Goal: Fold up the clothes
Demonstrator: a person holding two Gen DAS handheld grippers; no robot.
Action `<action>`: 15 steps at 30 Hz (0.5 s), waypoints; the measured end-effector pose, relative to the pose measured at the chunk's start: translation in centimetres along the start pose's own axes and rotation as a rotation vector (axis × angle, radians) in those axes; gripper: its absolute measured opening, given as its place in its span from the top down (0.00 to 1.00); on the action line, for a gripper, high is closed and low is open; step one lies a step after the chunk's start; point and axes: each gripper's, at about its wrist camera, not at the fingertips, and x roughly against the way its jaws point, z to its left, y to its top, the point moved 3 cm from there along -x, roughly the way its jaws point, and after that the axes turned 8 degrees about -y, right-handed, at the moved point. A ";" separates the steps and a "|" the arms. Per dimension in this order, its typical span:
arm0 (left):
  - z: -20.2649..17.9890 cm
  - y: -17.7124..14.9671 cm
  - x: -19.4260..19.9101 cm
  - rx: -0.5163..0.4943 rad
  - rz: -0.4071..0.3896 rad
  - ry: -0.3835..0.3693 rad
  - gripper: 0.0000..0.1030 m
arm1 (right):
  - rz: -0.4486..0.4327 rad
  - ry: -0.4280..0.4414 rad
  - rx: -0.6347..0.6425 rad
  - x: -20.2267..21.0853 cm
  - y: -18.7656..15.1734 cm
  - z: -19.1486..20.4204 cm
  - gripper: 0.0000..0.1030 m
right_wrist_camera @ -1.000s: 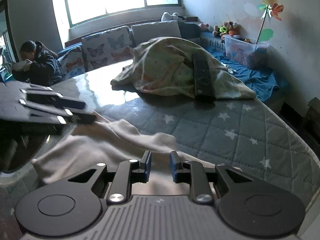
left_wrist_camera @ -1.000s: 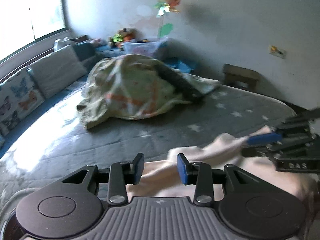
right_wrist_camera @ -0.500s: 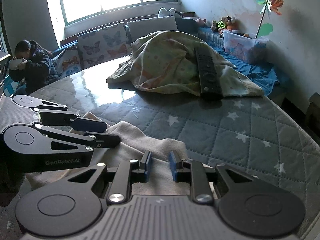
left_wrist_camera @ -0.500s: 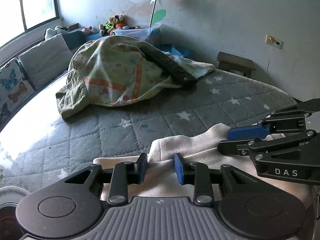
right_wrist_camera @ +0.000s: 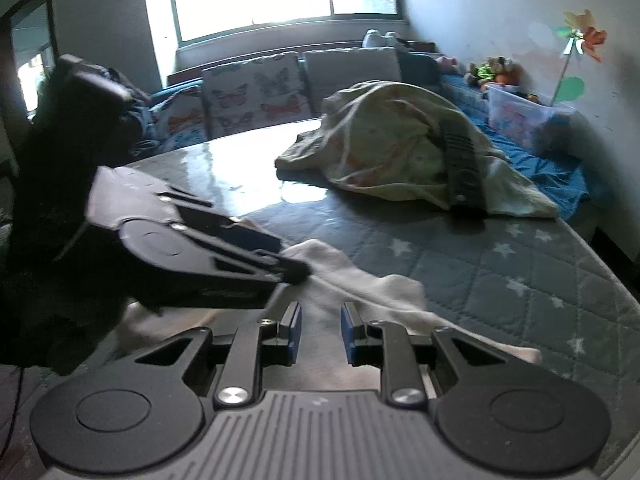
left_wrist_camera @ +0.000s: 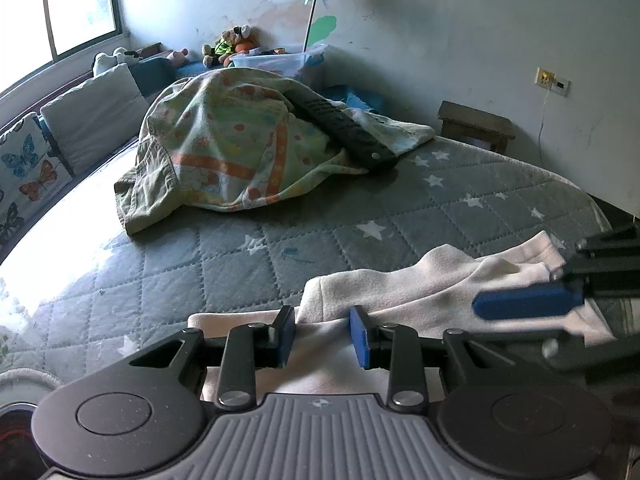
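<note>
A cream-white garment (left_wrist_camera: 420,288) lies bunched on the near edge of the grey star-quilted bed (left_wrist_camera: 280,248); it also shows in the right wrist view (right_wrist_camera: 352,280). My left gripper (left_wrist_camera: 322,334) is open, its blue pads either side of a fold of the cloth, not clamped. My right gripper (right_wrist_camera: 320,332) is open over the same garment. In the left wrist view the right gripper's blue finger (left_wrist_camera: 528,304) lies over the cloth at the right. In the right wrist view the left gripper's body (right_wrist_camera: 192,248) sits close at the left, touching the cloth.
A patterned green-and-orange blanket (left_wrist_camera: 240,152) is heaped mid-bed with a black remote (left_wrist_camera: 344,128) on it. Butterfly cushions (left_wrist_camera: 24,172) line the left. A plastic bin (left_wrist_camera: 280,60), plush toys and a pinwheel stand at the back. A wooden stool (left_wrist_camera: 476,124) is by the wall.
Both grippers have opened wider. The right gripper has swung right in the left view, the left gripper closer in the right view. The garment lies flatter on the bed.
</note>
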 end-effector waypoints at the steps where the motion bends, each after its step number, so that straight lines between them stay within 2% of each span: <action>1: -0.1 0.0 0.0 -0.001 0.001 0.002 0.67 | -0.002 0.016 0.008 0.2 -0.1 0.3 0.80; 8: -0.3 0.1 -0.1 -0.006 0.005 0.017 0.67 | 0.011 0.085 0.075 1.0 -1.6 2.4 0.79; 15: -0.3 0.1 -0.1 -0.005 0.005 0.018 0.67 | 0.007 0.086 0.162 1.7 -3.5 4.1 0.79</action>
